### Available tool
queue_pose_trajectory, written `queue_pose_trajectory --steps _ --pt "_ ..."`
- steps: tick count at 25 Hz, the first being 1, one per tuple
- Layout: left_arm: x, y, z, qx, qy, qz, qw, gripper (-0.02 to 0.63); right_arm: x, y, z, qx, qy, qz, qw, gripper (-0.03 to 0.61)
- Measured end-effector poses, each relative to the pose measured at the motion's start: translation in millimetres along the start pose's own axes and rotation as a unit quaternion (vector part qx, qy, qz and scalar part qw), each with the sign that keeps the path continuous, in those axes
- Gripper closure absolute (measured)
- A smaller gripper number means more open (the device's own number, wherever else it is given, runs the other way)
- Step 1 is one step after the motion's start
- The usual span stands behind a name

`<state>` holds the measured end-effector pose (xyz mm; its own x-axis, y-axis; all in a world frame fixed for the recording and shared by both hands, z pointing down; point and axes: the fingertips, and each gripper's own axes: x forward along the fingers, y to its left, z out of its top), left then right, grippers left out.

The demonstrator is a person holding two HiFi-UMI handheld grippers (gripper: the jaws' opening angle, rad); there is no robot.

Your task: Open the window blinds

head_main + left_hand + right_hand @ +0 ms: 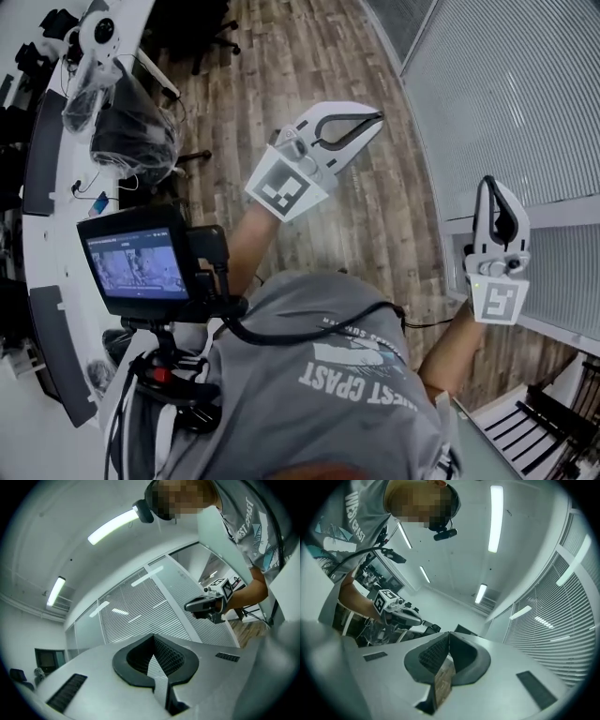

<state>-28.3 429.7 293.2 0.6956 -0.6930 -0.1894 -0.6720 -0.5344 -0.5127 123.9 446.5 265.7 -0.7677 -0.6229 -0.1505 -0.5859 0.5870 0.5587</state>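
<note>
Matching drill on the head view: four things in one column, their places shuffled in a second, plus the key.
Things:
1. left tool
2. right tool
3. monitor
4. window blinds

Places in the head view:
A. upper right corner
B. lower left, screen lit
C. centre, over the wood floor
D. right side, close to the blinds

Pairs: 1-C, 2-D, 3-B, 4-A

blinds [511,103]: pale grey, slatted | floor [281,56]: brown wood planks | shirt [281,403]: grey
</note>
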Motion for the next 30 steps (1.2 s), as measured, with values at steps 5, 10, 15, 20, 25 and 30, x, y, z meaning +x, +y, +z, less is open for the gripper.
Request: queue_pose_trajectory --steps 5,10,15,20,25,30 --pt "8 2 -13 0.052 0.031 0.01 0.9981 0.609 17 2 -17 -0.085 0.037 0.012 0.996 0.575" --pt "19 15 -15 0.086 0.019 0.009 0.9961 0.609 36 -2 -23 -0.157 0.067 0.034 0.985 0.575" --pt "90 29 -56 0.095 0.027 0.006 0.9951 0.61 66 -55 -91 -0.165 0.08 0.047 0.982 0.575" --pt "142 71 -96 0.084 0.035 0.003 0.9958 0.609 120 -96 -137 -0.161 0.088 0.056 0.981 0.575" --pt "166 117 -131 0.081 0.024 -0.004 0.9964 0.609 173 -113 -165 -0.163 0.101 0.046 0.98 0.575" --pt "207 161 -159 0.08 0.018 -0.008 0.9966 0.609 224 -145 -188 -0.155 0.094 0.044 0.982 0.575"
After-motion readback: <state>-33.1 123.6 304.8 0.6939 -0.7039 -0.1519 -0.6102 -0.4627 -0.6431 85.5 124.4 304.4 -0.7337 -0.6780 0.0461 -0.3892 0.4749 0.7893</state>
